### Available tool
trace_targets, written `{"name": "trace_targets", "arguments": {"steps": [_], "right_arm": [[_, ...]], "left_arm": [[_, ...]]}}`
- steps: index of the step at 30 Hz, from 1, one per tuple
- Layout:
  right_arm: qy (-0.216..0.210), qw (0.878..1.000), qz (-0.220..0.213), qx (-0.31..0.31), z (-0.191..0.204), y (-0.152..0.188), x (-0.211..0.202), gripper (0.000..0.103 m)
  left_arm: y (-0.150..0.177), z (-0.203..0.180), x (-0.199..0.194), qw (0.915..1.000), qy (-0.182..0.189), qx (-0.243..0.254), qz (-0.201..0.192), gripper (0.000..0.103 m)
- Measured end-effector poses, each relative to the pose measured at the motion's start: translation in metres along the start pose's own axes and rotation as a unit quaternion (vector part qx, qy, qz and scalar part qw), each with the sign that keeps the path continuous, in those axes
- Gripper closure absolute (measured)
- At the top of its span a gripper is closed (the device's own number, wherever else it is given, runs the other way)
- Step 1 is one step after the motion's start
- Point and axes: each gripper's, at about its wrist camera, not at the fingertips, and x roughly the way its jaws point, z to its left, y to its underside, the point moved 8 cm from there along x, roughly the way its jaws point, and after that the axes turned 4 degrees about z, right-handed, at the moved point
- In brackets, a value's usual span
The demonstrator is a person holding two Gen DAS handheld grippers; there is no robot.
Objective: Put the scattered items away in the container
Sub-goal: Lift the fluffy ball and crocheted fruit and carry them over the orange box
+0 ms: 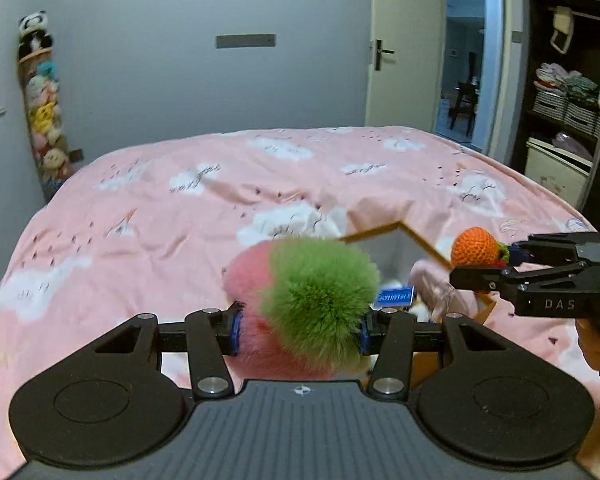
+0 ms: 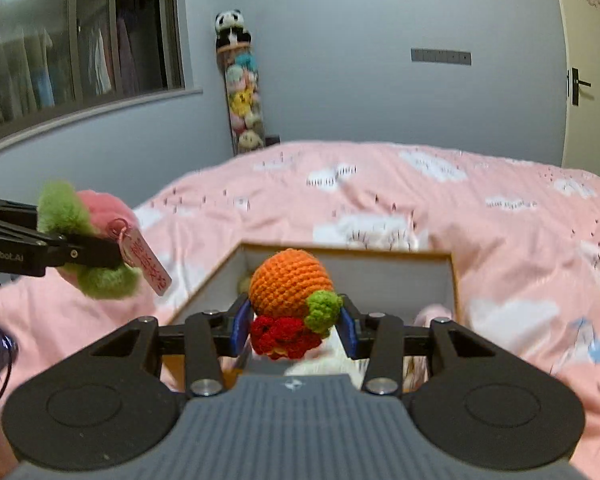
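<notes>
My left gripper (image 1: 300, 330) is shut on a fluffy pink and green pompom toy (image 1: 300, 300), held above the bed just left of the box; it also shows in the right wrist view (image 2: 84, 240) with a pink tag (image 2: 146, 260) hanging from it. My right gripper (image 2: 294, 330) is shut on a crocheted orange toy (image 2: 290, 284) with green and red parts, held over the open cardboard box (image 2: 452, 280). In the left wrist view the orange toy (image 1: 474, 246) hangs above the box (image 1: 420, 240), which holds several soft items.
The box sits on a bed with a pink cloud-print cover (image 1: 180, 208). A tall column of plush toys (image 2: 242, 100) stands against the far wall. An open door (image 1: 404, 48) and wardrobe shelves (image 1: 568, 92) lie to the right.
</notes>
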Motion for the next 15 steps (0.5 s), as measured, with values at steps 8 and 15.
{"name": "trace_targets", "arguments": {"steps": [8, 15], "right_arm": [[0.004, 1.0, -0.013, -0.02, -0.024, -0.049, 0.024, 0.056], [0.008, 1.0, 0.013, -0.025, -0.049, -0.067, 0.072, 0.056]], "left_arm": [[-0.041, -0.011, 0.047, 0.9988, 0.012, 0.047, 0.009, 0.046], [-0.053, -0.011, 0.115, 0.9973, 0.057, 0.011, 0.045, 0.046]]}}
